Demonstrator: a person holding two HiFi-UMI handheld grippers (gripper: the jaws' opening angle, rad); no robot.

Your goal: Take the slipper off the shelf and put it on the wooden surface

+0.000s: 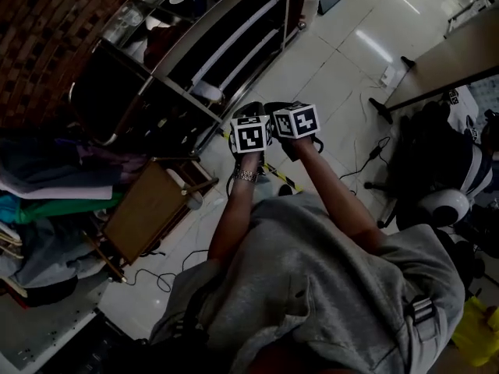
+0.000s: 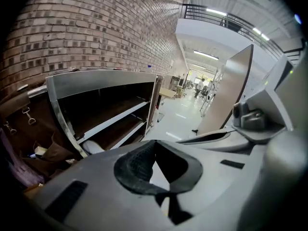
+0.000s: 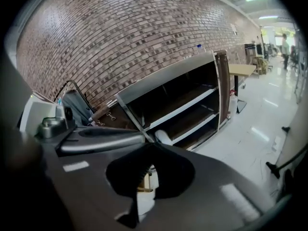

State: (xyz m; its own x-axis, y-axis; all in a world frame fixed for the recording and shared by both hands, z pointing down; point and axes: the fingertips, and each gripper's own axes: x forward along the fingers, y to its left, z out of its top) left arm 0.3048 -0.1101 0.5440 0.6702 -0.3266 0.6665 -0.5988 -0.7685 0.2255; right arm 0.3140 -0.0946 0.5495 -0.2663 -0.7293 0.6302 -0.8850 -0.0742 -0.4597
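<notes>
Item: pale slipper [image 1: 207, 90], lying on a low tier of the metal shelf [image 1: 234, 41], at the end nearest the person, close by a slanting frame post, untouched. Destination: wooden bench [image 1: 144, 209], a small brown top standing on the floor beside the shelf, with a heap of clothes [image 1: 47, 185] just beyond it. Tools: left tongs [image 1: 249, 111] and right tongs [image 1: 279, 109], held side by side above the tiled floor [image 1: 343, 61], well apart from the shelf and angled down; both pairs of jaws are closed on nothing. Status: task not begun, approach pending. Hazards, as judged: closed jaws would only shove the slipper deeper into the dark tier, so one pair must spread first. The frame post beside the slipper could catch a jaw on the way in. A pinch on the soft edge alone may let the slipper sag or drop during the carry. The bench top is small and crowded by the clothes, so a careless release could send the slipper onto the floor.
</notes>
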